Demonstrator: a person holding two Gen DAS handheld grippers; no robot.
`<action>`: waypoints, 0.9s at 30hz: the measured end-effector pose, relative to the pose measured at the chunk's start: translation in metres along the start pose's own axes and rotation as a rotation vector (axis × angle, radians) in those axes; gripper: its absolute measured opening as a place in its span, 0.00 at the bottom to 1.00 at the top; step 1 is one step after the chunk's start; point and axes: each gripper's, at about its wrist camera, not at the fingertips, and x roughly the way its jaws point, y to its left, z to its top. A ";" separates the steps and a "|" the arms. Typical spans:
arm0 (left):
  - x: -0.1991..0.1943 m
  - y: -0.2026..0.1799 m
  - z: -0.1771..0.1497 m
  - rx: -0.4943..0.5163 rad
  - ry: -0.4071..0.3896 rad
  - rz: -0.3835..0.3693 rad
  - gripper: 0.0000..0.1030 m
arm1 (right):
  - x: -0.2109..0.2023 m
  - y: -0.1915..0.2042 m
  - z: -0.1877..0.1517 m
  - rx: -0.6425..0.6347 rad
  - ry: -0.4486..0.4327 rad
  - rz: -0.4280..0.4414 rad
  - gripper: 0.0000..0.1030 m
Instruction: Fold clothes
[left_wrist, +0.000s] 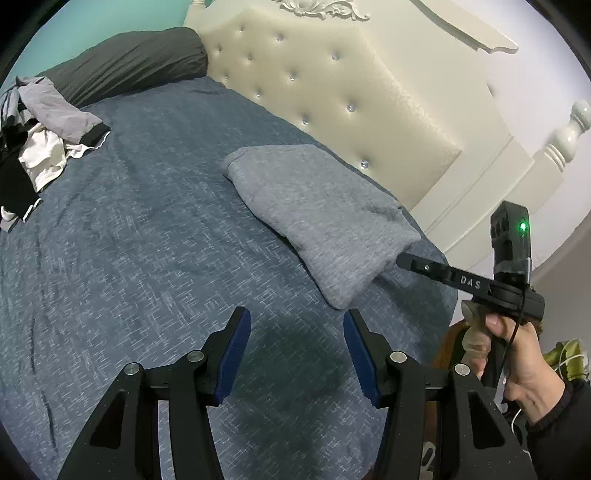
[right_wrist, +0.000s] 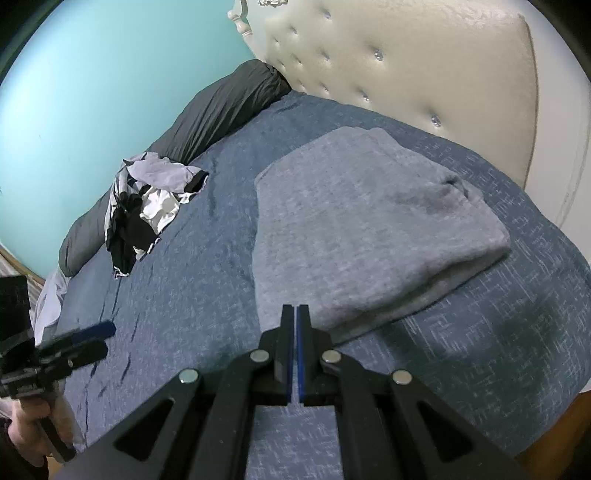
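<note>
Left gripper hangs over the blue bedspread w/ jaws apart, roughly half open, nothing between the blue pads. It's clear of the fabric, not touching anything. Right gripper has its jaws pressed fully together, pads meeting, nothing caught in them; in the left wrist view its closed tips sit just at the near corner of the folded garment, can't tell if touching.

Folded grey garment lies flat on the bedspread as a neat rectangle, on the headboard side of the bed, near the cream tufted headboard. Layers show stacked along its near edge.

Pile of unfolded clothes, grey, black & white pieces jumbled together, sits well apart from the folded one, on the far side of the bed next to the dark grey pillow. Teal wall behind.

A hand in a dark sleeve grips the right gripper's handle; green light on its housing is lit.
</note>
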 end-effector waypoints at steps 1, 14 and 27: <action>-0.001 0.001 -0.001 0.000 0.001 -0.001 0.55 | 0.003 0.003 0.002 0.001 -0.001 0.001 0.00; 0.003 0.040 -0.010 -0.026 0.023 0.023 0.55 | 0.091 0.027 0.014 -0.036 0.100 -0.089 0.00; -0.001 0.050 -0.012 -0.046 0.018 0.000 0.55 | 0.080 0.020 0.014 -0.042 0.081 -0.165 0.00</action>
